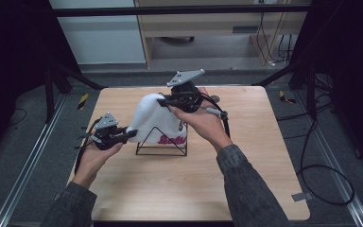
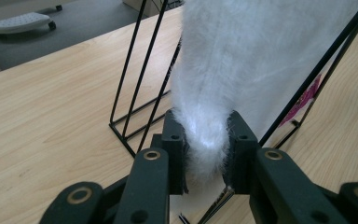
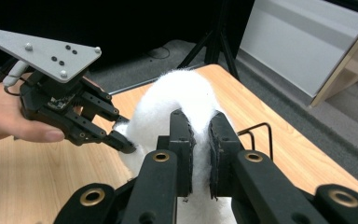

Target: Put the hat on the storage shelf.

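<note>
From above, I am standing at the near edge of the wooden worktop [image 1: 246, 184], working toward its middle. There a white fluffy cloth [image 1: 152, 120] is draping over a black wire rack [image 1: 162, 142], with a pink print showing low on the side facing me. My left gripper [image 1: 131, 134] is pinching the cloth's lower corner on the side toward the worktop's left edge, while my right gripper [image 1: 163, 101] is gripping the cloth's top, toward the far edge. The two grippers are sitting close together, with the cloth stretching between them.

Looking along my left gripper [image 2: 206, 140], the jaws are clamping a narrow bunch of the white fluffy cloth [image 2: 242, 56], squeezing it thin between the pads. The black wire rack [image 2: 140, 79] is rising just behind, its thin rods standing on the wooden worktop [image 2: 51, 107], and the cloth is hanging against those rods.

Looking along my right gripper [image 3: 201, 140], the jaws are standing narrow and biting a fold of the white fluffy cloth [image 3: 177, 95] at its rounded top. Farther off at the left, my left gripper [image 3: 121, 142] is holding the cloth's other end, my hand [image 3: 4, 114] wrapping around its body. A bend of the black wire rack [image 3: 261, 128] is peeking out beside the cloth, above the wooden worktop [image 3: 42, 172].
</note>
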A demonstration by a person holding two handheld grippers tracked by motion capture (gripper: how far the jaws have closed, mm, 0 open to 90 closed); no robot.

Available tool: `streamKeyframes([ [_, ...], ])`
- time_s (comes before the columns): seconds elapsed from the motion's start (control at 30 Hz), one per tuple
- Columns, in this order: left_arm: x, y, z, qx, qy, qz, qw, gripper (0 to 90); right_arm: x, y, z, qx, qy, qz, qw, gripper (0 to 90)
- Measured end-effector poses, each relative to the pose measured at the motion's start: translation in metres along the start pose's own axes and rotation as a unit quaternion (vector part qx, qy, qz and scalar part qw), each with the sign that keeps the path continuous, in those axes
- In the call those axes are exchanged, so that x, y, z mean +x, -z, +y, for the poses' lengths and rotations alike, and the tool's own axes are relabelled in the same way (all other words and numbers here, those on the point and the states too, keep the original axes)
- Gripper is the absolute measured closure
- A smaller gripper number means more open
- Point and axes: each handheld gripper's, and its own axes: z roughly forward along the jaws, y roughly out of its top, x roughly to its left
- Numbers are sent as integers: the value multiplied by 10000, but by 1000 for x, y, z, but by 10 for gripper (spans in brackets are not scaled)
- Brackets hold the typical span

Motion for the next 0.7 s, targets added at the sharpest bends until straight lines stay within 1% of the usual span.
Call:
streamKeyframes([
  [0.17,1,-2,-4,49,-5,-9,10000,734,1,-4,-5,81,-56,43,9999,825],
  [0.23,1,-4,-7,105,5,-18,9999,734,1,-6,-7,111,-68,55,9999,825],
  [0.7,3,-8,-15,118,65,-51,9999,730,2,-11,-12,233,-81,98,9996,822],
])
